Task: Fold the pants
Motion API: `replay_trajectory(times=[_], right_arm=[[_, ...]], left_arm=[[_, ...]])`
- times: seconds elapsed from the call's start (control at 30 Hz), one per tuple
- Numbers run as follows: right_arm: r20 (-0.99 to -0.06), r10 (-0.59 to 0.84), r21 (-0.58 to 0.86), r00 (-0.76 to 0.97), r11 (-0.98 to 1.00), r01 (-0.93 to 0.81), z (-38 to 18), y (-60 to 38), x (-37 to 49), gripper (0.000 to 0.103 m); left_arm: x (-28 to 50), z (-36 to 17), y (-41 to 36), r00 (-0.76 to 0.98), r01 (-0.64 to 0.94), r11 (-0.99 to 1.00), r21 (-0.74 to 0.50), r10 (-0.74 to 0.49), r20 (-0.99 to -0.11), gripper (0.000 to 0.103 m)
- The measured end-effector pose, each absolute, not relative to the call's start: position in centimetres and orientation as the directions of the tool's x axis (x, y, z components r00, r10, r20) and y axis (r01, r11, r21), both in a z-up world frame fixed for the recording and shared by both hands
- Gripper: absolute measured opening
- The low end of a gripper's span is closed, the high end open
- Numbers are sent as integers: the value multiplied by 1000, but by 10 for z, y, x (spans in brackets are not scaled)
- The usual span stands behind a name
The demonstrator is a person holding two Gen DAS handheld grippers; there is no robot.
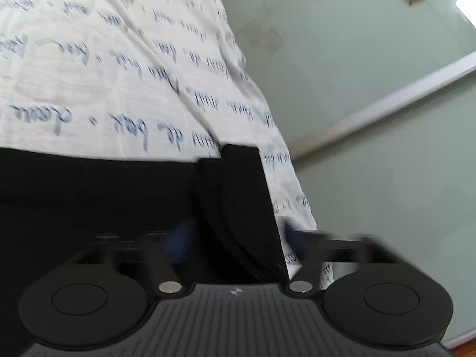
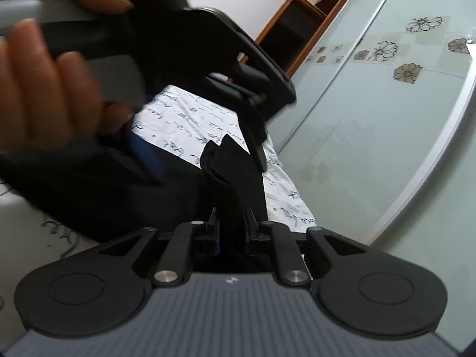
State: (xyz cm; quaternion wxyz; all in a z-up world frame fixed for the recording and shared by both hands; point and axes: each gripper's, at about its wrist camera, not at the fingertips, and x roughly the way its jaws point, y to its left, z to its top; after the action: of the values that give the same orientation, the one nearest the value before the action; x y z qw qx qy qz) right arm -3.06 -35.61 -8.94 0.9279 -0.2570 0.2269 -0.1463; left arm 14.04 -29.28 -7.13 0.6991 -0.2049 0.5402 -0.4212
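Note:
The black pants lie on a white bed sheet printed with blue handwriting. In the left wrist view my left gripper is open, its blue-padded fingers standing wide on either side of a raised fold of the pants. In the right wrist view my right gripper is shut on a bunched edge of the pants, which stands up between its fingers. The left gripper and the hand holding it show at the upper left of that view, above the pants.
The bed's edge runs along the right of the sheet. Beside it stand pale green sliding wardrobe doors with flower prints and a silver frame. A wooden cabinet stands in the far corner.

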Motion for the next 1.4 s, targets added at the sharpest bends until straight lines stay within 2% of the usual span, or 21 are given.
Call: replay_trajectory(times=[0.03, 0.17, 0.2, 0.3, 0.37, 0.4, 0.43, 0.47, 0.5, 0.83, 1.03, 1.4], right_arm=[[-345, -385, -547, 856, 824, 150, -90, -354, -31, 14], [-355, -388, -552, 851, 821, 144, -93, -353, -29, 14], [-357, -396, -558, 846, 817, 147, -94, -354, -28, 14], [-356, -418, -585, 836, 797, 150, -100, -351, -27, 29], [-354, -424, -586, 833, 795, 155, -100, -353, -27, 30], [-360, -422, -574, 832, 804, 160, -99, -354, -26, 29], [-369, -416, -559, 831, 814, 159, -99, -355, -26, 22], [-376, -410, -550, 831, 821, 156, -98, -356, -26, 9], [-380, -405, -547, 832, 824, 151, -98, -355, -27, 7], [-357, -374, -593, 856, 799, 101, -91, -330, -36, 5], [-359, -256, -572, 897, 820, 5, -82, -294, -39, 5], [-399, -15, -532, 917, 819, -218, -84, -219, -29, 5]], left_arm=[[142, -75, -296, 35, 360, 557, -749, -810, -585, 23], [138, -81, -297, 37, 348, 547, -762, -820, -571, 11], [138, -81, -296, 41, 350, 543, -763, -823, -567, 11], [133, -77, -295, 66, 387, 544, -745, -822, -566, 10], [129, -74, -295, 90, 421, 550, -721, -816, -570, 11], [128, -72, -296, 100, 434, 555, -709, -812, -575, 11], [128, -72, -296, 109, 439, 566, -698, -805, -584, 11], [129, -72, -298, 118, 434, 579, -690, -796, -593, 13], [130, -73, -298, 121, 428, 588, -687, -790, -601, 13], [127, -59, -258, 194, 460, 578, -674, -806, -559, 11], [125, -48, -192, 287, 442, 642, -626, -763, -580, 10], [112, -43, -102, 455, 424, 781, -458, -621, -638, 10]])
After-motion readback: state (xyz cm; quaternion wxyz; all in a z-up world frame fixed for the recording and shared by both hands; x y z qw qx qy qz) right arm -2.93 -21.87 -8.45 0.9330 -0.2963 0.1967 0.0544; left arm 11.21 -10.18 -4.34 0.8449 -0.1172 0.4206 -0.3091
